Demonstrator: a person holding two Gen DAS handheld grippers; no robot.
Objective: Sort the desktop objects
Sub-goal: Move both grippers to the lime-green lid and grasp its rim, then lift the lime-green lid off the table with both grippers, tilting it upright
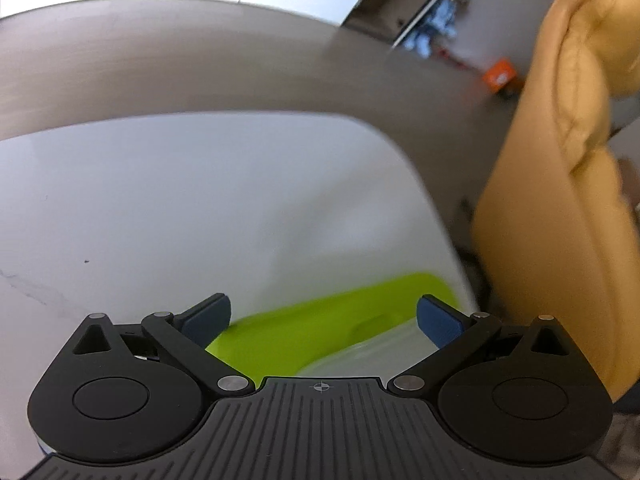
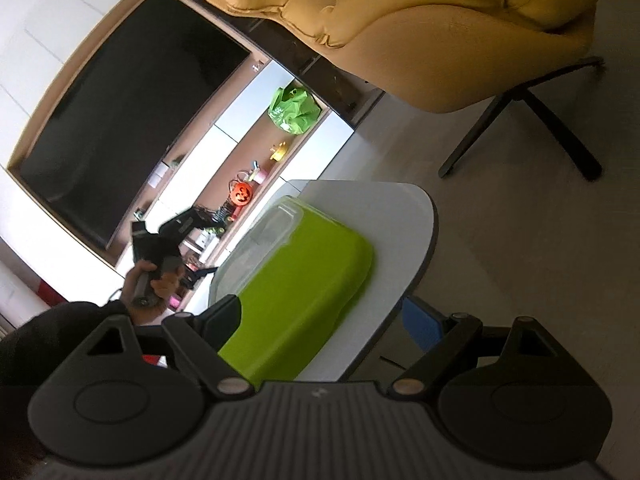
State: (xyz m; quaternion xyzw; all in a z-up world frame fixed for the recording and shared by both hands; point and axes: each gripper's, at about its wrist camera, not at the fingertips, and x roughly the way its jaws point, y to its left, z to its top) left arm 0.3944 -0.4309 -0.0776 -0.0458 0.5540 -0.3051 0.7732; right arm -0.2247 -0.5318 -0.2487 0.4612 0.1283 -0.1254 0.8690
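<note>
The left claw [image 1: 323, 320] is seen from its own camera pitched steeply down over the white surface [image 1: 160, 208], its blue pads [image 1: 208, 320] spread wide with nothing pinched between them. In the right wrist view the same left claw [image 2: 140, 236] is seen small and far off at the left, gripped by a hand [image 2: 154, 284] with a dark sleeve [image 2: 60, 328] behind it; its jaw state cannot be told from that view. The right claw [image 2: 322, 320] is held closer to level, rolled sideways so the room appears tilted, with its jaws set wide apart and nothing clamped. The lime-green tray [image 2: 304, 280] is shown lying flat on the white surface [image 2: 400, 216], near its rounded corner, and it fills the gap between the right claw's fingers in the picture, though contact with the pads is not seen. A clear plastic lid or container [image 2: 272, 224] is seen along the tray's far-left edge, touching it. In the left view the tray [image 1: 304, 328] is blurred, sits just beyond the fingertips, and the clear plastic piece [image 1: 360, 354] is seen at its near side. A mustard-yellow chair [image 2: 440, 32] is placed on the floor beyond the surface, well apart from the tray. A dark screen [image 2: 132, 112] is set in the wall unit behind.
</note>
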